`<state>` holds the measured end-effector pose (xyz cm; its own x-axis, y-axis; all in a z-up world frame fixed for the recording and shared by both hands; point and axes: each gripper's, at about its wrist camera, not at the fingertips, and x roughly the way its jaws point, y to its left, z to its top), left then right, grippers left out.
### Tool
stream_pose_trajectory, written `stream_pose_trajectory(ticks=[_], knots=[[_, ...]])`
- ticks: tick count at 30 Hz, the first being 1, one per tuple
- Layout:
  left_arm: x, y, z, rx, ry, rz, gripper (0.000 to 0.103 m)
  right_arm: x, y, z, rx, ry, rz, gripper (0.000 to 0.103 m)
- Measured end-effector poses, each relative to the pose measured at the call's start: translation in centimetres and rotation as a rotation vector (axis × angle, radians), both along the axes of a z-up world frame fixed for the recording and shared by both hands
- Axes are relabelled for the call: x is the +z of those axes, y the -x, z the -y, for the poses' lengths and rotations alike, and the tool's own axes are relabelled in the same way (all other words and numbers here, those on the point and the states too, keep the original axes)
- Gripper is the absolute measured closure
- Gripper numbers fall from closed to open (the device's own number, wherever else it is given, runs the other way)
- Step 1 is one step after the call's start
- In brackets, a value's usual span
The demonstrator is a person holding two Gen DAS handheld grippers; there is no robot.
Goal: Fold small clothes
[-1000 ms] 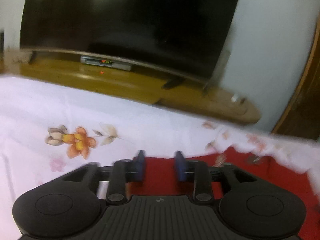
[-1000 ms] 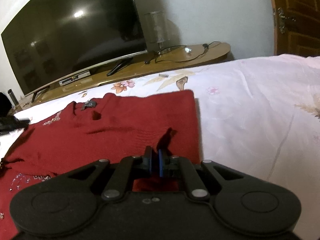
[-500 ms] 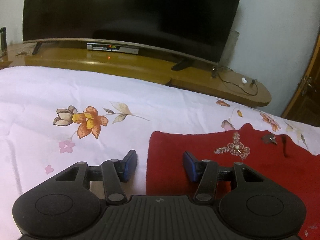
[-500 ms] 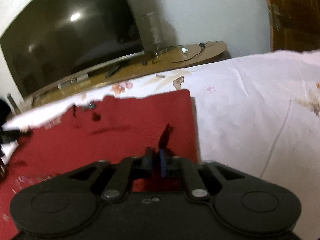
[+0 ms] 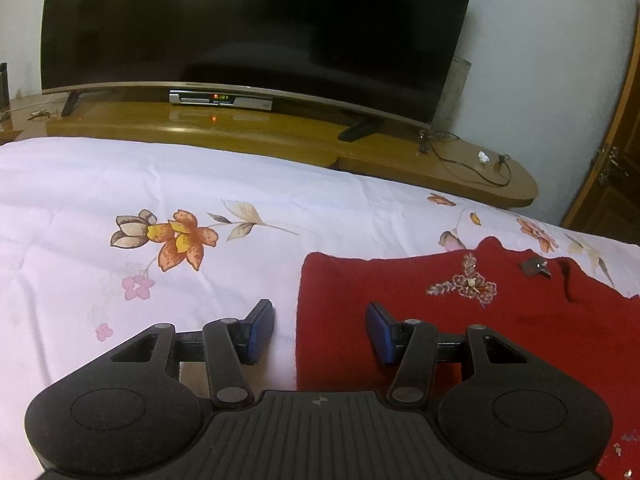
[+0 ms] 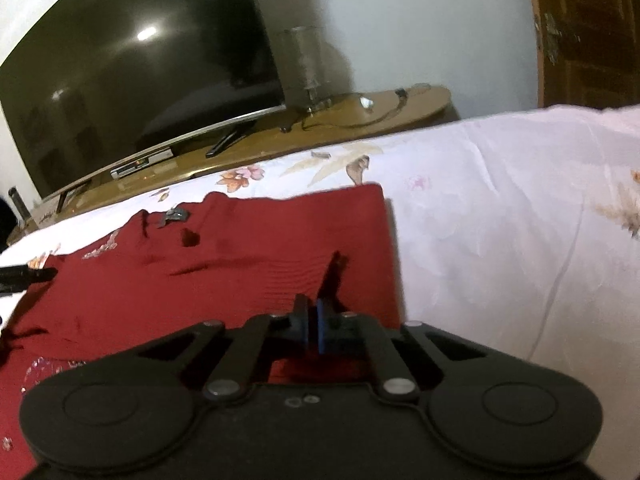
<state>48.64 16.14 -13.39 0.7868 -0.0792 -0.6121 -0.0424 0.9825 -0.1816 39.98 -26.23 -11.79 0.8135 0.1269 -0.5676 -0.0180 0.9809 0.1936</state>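
- The left gripper point(image 5: 320, 330) has its jaws wide apart and holds nothing; one blue pad point(image 5: 259, 334) is over the white sheet and the other is over the red cloth, so the cloth's left edge lies between them.
- The right gripper point(image 6: 312, 326) has its jaws pressed almost together. A raised pinch of red cloth stands just in front of them; it seems to be gripped, but this view is blurred.
- The red sweater point(image 5: 460, 332) lies spread flat on the bed, with a beaded flower ornament point(image 5: 466, 284) near its collar and a small grey tag point(image 5: 534, 267) beside the neck opening.
- The bedsheet point(image 5: 120, 184) is white with printed flowers and some soft wrinkles.
- Left of the sweater the sheet is bare and wide; in the right view point(image 6: 500, 220) it is also bare on the sweater's right side.
- Beyond the far edge of the bed stands a wooden TV bench point(image 5: 248, 128) with a big dark television point(image 5: 248, 24) and a silver set-top box point(image 5: 221, 99).
- A wooden door point(image 6: 588, 28) is at the right, beside the white wall.
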Motion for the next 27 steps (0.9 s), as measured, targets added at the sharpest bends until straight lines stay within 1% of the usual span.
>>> stream_pose_trajectory(ticks=[3,4,5,6,10,17,20,22,27], knots=[[-0.4,0.2,-0.1,-0.008,-0.013,0.010,0.051,0.9,0.5,0.0,-0.008,0.014,0.041,0.098],[-0.4,0.2,-0.1,-0.009,-0.016,0.010,0.051,0.7,0.2,0.0,-0.010,0.024,0.029,0.098],[-0.3,0.2,0.0,-0.009,-0.019,0.007,0.051,0.1,-0.3,0.0,-0.017,0.038,-0.008,0.098],[-0.3,0.1,0.0,-0.011,-0.020,0.004,0.051,-0.3,-0.4,0.0,-0.022,0.039,-0.026,0.098],[-0.3,0.1,-0.3,-0.022,-0.014,0.005,0.051,-0.4,-0.4,0.1,-0.032,0.021,-0.020,0.098],[-0.3,0.1,-0.3,-0.022,-0.014,0.005,0.051,-0.3,-0.3,0.1,-0.032,0.022,-0.020,0.098],[-0.4,0.2,-0.3,-0.022,-0.013,0.009,0.051,0.2,0.1,-0.1,-0.035,0.026,0.001,0.098],[-0.3,0.2,-0.2,-0.022,-0.016,0.008,0.051,-0.4,-0.3,-0.2,-0.037,0.051,-0.027,0.098],[0.0,0.2,-0.2,-0.031,-0.037,0.008,0.050,-0.5,-0.4,-0.3,-0.028,0.064,-0.032,0.098]])
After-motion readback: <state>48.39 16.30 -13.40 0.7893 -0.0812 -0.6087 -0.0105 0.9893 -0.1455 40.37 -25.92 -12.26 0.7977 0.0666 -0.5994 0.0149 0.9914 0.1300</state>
